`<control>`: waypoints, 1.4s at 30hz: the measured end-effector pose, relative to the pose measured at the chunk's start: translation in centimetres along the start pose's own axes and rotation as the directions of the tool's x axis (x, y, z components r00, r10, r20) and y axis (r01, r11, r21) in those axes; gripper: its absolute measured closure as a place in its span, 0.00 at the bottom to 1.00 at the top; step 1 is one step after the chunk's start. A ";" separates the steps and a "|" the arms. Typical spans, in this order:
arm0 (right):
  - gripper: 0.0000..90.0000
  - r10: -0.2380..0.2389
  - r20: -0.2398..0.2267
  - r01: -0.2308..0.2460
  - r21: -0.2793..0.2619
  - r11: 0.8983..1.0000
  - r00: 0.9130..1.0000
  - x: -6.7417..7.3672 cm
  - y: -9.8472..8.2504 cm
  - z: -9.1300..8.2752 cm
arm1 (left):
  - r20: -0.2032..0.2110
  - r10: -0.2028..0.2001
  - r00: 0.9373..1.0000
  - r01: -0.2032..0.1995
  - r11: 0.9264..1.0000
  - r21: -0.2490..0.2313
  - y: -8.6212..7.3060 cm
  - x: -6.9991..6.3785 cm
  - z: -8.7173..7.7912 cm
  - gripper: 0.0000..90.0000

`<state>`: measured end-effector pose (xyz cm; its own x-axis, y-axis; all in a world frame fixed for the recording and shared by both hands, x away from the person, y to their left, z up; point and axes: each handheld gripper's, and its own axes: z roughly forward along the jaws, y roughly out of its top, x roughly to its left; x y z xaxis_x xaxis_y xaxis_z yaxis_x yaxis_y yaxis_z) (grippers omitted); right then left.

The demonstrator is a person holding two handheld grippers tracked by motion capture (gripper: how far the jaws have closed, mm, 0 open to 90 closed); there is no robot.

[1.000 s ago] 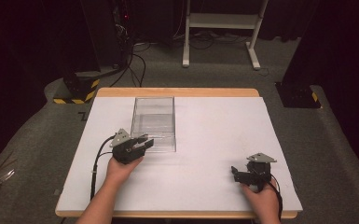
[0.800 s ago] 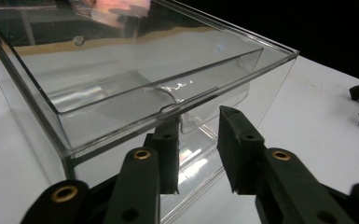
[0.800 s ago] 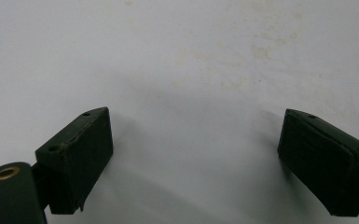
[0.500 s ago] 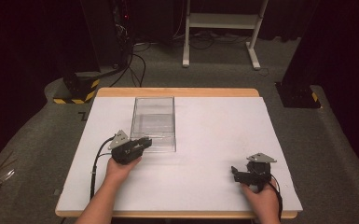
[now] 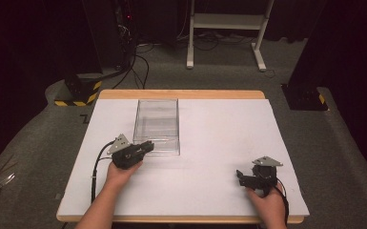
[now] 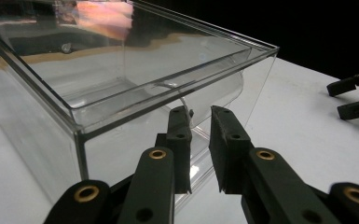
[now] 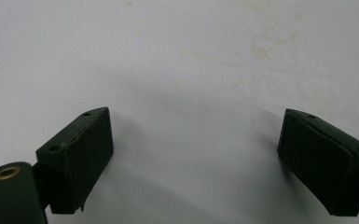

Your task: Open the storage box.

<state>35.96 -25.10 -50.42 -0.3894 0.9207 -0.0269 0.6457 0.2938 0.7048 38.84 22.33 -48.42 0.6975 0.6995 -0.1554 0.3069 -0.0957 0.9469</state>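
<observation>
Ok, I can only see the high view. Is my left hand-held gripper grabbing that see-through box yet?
Observer: The left gripper view shows the left hand-held gripper right up against the near wall of the clear box. Its jaws have just been closing and a narrow gap is left between them. I can't tell if any clear plastic is pinched there.
Operator: And what about my other one, is it holding something?
Observer: No. In the right gripper view the right hand-held gripper has its jaws wide apart, with just the bare white table between them.
</observation>
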 end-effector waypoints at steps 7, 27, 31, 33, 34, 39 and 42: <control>0.12 -0.001 0.000 0.001 0.000 1.000 1.000 0.0 0.0 0.0 | 0.011 -0.005 1.000 0.005 1.000 -0.007 -0.3 -0.4 -0.5 0.88; 0.12 -0.001 -0.001 0.001 0.000 1.000 1.000 0.0 0.0 0.0 | 0.051 -0.005 0.999 0.006 1.000 -0.018 -1.2 -1.7 -2.0 0.90; 0.12 -0.001 -0.001 0.001 -0.001 1.000 1.000 0.0 0.0 0.0 | 0.056 -0.003 0.998 0.004 1.000 -0.018 -1.3 -1.9 -2.3 0.90; 0.12 -0.001 -0.001 0.001 -0.001 1.000 1.000 0.0 0.0 0.0 | 0.057 -0.002 0.998 0.003 1.000 -0.017 -1.3 -2.0 -2.4 0.90; 0.12 -0.001 -0.001 0.001 -0.001 1.000 1.000 0.0 0.0 0.0 | 0.058 -0.005 0.998 0.006 1.000 -0.016 -1.4 -2.1 -2.5 0.90; 0.12 -0.001 -0.001 0.001 0.000 1.000 1.000 0.0 0.0 0.0 | 0.064 -0.002 0.998 0.003 1.000 -0.012 -1.4 -2.3 -2.8 0.90; 0.12 0.000 -0.001 0.000 0.000 1.000 1.000 0.0 0.0 0.0 | 0.069 -0.008 0.998 0.009 1.000 -0.010 -1.5 -2.5 -3.0 0.90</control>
<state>35.96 -25.11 -50.41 -0.3905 0.9202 -0.0262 0.6456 0.2941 0.7048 34.70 22.85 -48.63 0.7383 0.6494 -0.1820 0.3062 -0.0824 0.9484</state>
